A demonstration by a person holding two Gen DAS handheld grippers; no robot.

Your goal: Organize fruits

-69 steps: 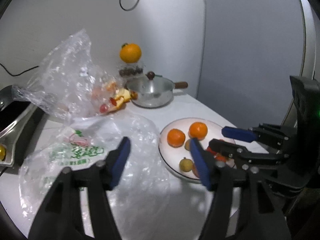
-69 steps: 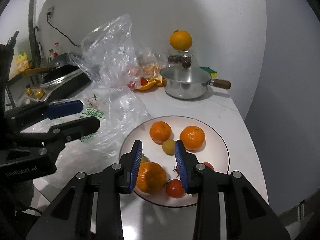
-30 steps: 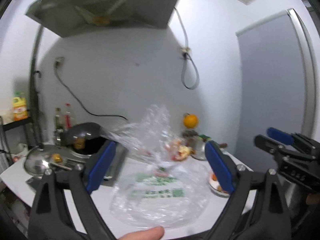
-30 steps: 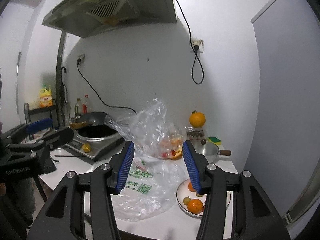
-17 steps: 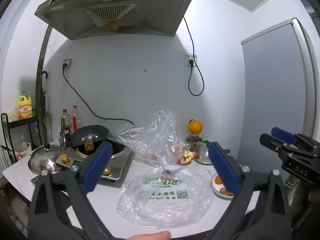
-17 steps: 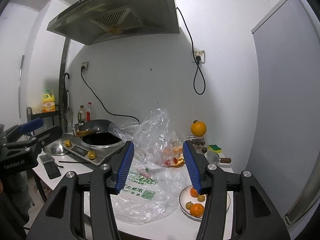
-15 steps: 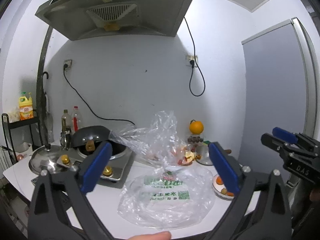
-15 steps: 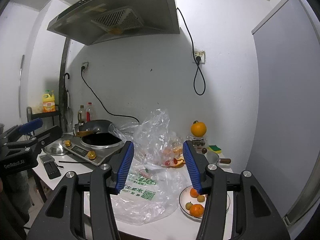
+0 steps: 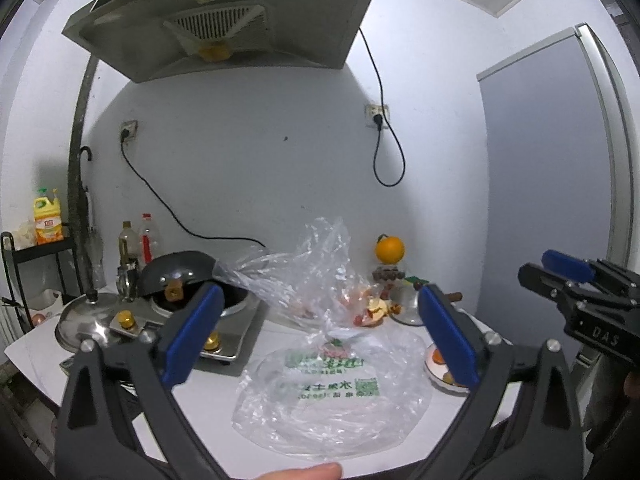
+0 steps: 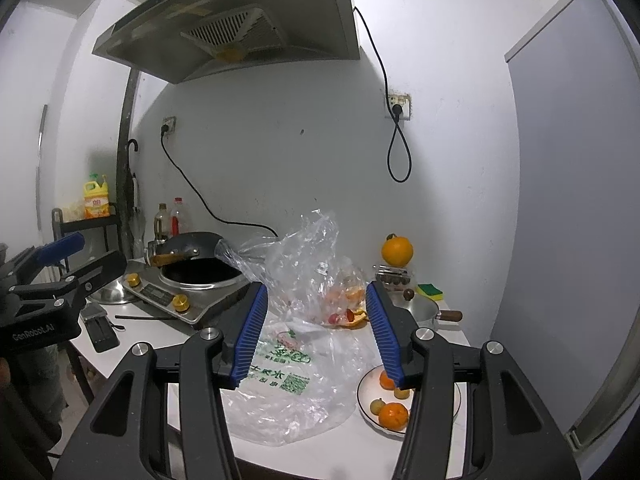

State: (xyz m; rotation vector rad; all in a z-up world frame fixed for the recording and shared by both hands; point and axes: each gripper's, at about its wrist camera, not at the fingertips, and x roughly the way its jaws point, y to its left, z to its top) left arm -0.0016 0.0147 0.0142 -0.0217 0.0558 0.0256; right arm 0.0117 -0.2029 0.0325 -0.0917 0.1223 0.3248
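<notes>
Past both jaw sets: white counter (image 10: 360, 452) w/ fruit, well apart from either tool.
Task stage: judged near done or paused; fruit sits on plate (image 10: 366, 394), both tools held back from it, nothing carried.
Fruit spot: plate lies below-right of R gripper (image 10: 316, 334) tips; 2 oranges plus 2 small yellowish fruits visible on it. In L view, plate (image 9: 434, 376) peeks out just under L tool's right finger.
Loose fruit: 1 orange (image 10: 397, 251) perched on a clear box at back, above-right of R jaws; peel/fruit bits in crumpled clear bag (image 10: 308, 272) straight ahead between R jaws.
Flat bag: printed plastic bag (image 9: 332, 392) spread on counter, centred between L jaws.
L gripper (image 9: 320, 332): jaws spread wide, nothing between them.
R gripper: jaws parted, less wide than L, hold nothing.
Pose: both tools level, aimed at back wall, high above counter; L tool seen at left edge of R view, R tool at right edge of L view, so they sit side by side, well apart.
Risk 1: perched orange could roll off box if bag beside it gets tugged.
Risk 2: plate sits near counter's front-right edge; a low, fast re-approach could knock it off.
Risk 3: flat bag is slippery; a finger dragging across it could sweep plate or fruit.
</notes>
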